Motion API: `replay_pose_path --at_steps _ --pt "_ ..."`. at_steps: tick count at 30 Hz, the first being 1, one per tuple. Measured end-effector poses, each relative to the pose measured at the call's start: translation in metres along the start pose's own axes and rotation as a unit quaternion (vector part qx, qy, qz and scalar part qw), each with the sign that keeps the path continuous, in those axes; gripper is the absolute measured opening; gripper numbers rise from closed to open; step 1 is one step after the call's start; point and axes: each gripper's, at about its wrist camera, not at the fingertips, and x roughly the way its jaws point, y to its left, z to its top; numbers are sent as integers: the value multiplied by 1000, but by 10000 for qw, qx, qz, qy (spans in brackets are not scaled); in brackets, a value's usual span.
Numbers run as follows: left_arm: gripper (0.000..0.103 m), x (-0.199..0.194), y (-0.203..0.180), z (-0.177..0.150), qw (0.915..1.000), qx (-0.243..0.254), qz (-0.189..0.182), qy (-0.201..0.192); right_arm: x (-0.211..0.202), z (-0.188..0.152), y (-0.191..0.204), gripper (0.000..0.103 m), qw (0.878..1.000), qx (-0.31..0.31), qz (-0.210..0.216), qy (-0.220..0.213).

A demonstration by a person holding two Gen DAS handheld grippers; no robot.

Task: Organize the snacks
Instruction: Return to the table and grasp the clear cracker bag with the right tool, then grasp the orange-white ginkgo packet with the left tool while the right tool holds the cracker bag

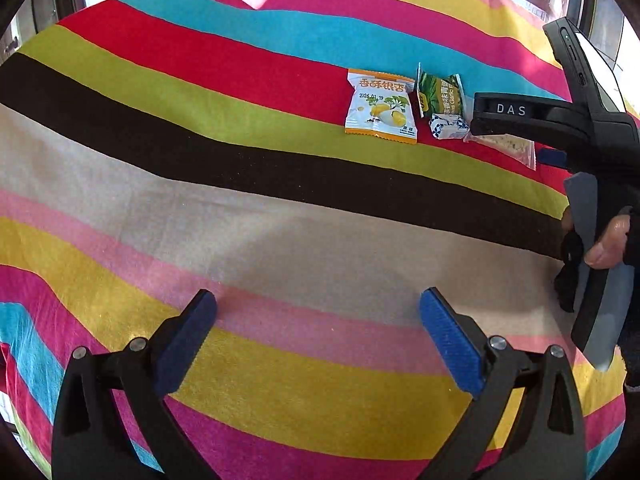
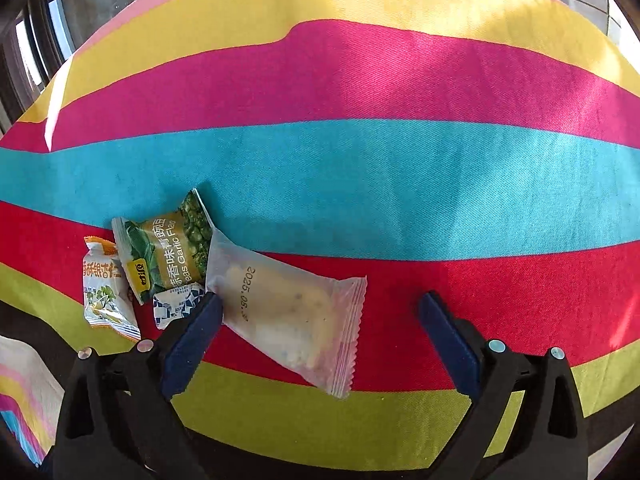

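**A:** Left wrist view first. What's your left gripper doing?

**B:** Your jaws stand wide apart, nothing between them. They hang over the beige and pink bands of the striped cloth, well apart from the snacks. The snacks sit far up on the red band: the white-and-orange packet at left, the green pea packet just beside it, and the small blue-and-white wrapped piece touching the green one's near end.

**A:** And the right side from there?

**B:** Your right gripper comes in from the right edge, its finger marked "DAS" above the clear packet. Your hand grips the handle lower right.

**A:** Right wrist view?

**B:** Your right gripper is spread wide, holding nothing. The clear packet lies flat between the blue pads, nearer the left one, across red and lime bands of the striped cloth. Left pad looks to touch the packet's edge; can't tell for sure. Right pad is well clear of it.

**A:** The others?

**B:** Green pea packet sits by the clear packet's far corner, which overlaps it. Blue-and-white wrapped piece is just left of your left pad. White-and-orange packet is leftmost, beside the green one.
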Motion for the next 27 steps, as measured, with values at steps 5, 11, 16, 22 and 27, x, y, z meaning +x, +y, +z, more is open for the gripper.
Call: replay_pose_path --at_steps 5,11,16,22,27 --pt "101 1 0 1 10000 -1 -5 0 -15 -12 9 45 9985 -324 404 -201" --pt "101 1 0 0 10000 -4 -3 1 -57 -58 -10 20 9952 -248 873 -356" --pt "101 1 0 0 10000 -4 -3 2 -78 -91 -39 20 9927 -182 1156 -284" --pt "101 1 1 0 10000 -1 -3 5 -105 -115 -64 20 9886 -100 1476 -296" --pt "102 0 1 -1 10000 1 -2 19 -110 -120 -66 20 9863 51 1595 -412"
